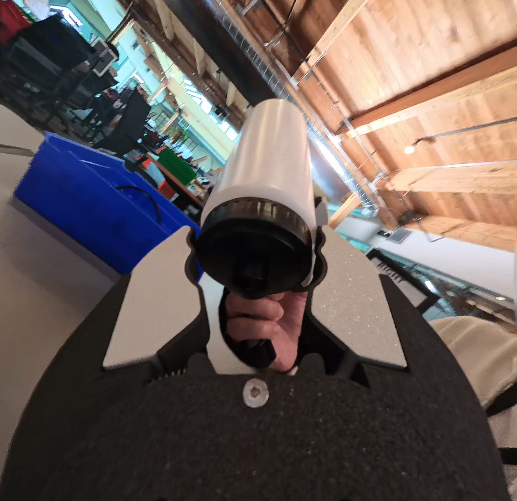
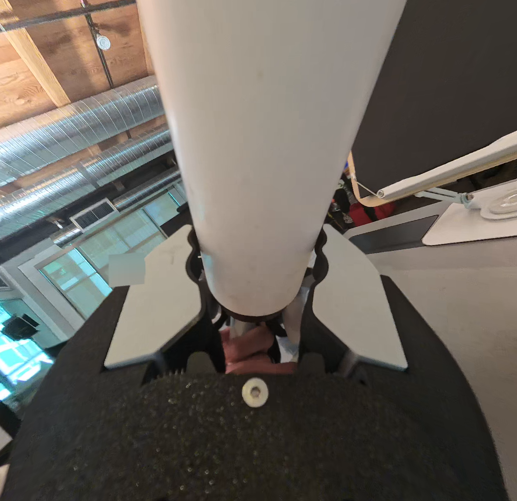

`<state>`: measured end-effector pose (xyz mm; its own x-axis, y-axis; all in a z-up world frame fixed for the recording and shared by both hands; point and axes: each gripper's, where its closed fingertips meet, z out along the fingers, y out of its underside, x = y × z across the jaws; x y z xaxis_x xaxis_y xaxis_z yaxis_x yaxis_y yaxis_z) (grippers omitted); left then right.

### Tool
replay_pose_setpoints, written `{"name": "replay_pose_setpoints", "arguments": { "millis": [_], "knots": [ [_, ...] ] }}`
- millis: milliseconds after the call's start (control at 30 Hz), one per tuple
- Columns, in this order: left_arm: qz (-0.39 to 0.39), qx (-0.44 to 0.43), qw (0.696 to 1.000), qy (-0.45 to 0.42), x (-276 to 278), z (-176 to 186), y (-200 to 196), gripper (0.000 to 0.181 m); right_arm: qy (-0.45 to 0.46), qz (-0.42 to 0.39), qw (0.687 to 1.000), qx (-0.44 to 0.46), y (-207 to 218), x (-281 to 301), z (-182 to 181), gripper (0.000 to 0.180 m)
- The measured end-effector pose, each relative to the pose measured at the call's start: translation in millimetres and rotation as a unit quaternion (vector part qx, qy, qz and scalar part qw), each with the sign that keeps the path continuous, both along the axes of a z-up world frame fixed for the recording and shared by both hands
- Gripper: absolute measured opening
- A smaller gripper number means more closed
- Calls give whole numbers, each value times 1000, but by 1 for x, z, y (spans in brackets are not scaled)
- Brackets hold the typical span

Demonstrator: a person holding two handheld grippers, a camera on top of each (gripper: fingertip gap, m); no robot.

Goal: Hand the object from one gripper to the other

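Note:
A white bottle [image 1: 271,157] with a black cap [image 1: 251,252] is held up in the air. My left gripper [image 1: 256,252] is closed around the cap end, with the pads against the cap's sides. My right gripper [image 2: 256,258] is closed on the white body of the bottle [image 2: 265,123] close to the cap, from the opposite side. In the left wrist view a hand [image 1: 268,319] holding the right gripper's handle shows behind the cap. In the right wrist view the bottle hides most of the left gripper.
A blue bin [image 1: 84,193] stands on a grey table [image 1: 28,291] at the left. In the right wrist view there is a grey desk [image 2: 433,305], a black panel [image 2: 461,67] and a white lamp arm [image 2: 447,168]. Overhead are wooden beams and a metal duct [image 2: 84,123]. My two grippers' fingertips are within a few centimetres of each other.

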<state>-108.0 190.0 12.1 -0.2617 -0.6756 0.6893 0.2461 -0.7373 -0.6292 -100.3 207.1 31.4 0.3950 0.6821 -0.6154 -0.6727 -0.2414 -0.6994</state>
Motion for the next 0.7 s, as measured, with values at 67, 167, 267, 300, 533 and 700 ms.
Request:
{"name": "replay_pose_setpoints", "arguments": {
  "millis": [67, 167, 267, 300, 533, 700],
  "knots": [
    [21, 31, 998, 57, -1, -8, 6, 86, -30, -15, 999, 7, 0, 3, -3, 80],
    [65, 112, 978, 165, -12, -18, 18, 98, -39, -22, 999, 12, -1, 10, -4, 80],
    [106, 218, 939, 242, -28, -13, 24, 99, 32, 2, 999, -1, -4, 23, 0, 80],
    [116, 250, 922, 271, -32, -12, 25, 99, 67, 10, 998, -5, -5, 28, 3, 80],
    [32, 350, 874, 334, -43, 16, -20, 88, 37, 194, 977, -77, -23, -20, -9, 80],
    [-76, 257, 908, 322, -64, 6, -40, 104, -83, 235, 968, -25, -43, -46, -25, 80]
  ]
}}
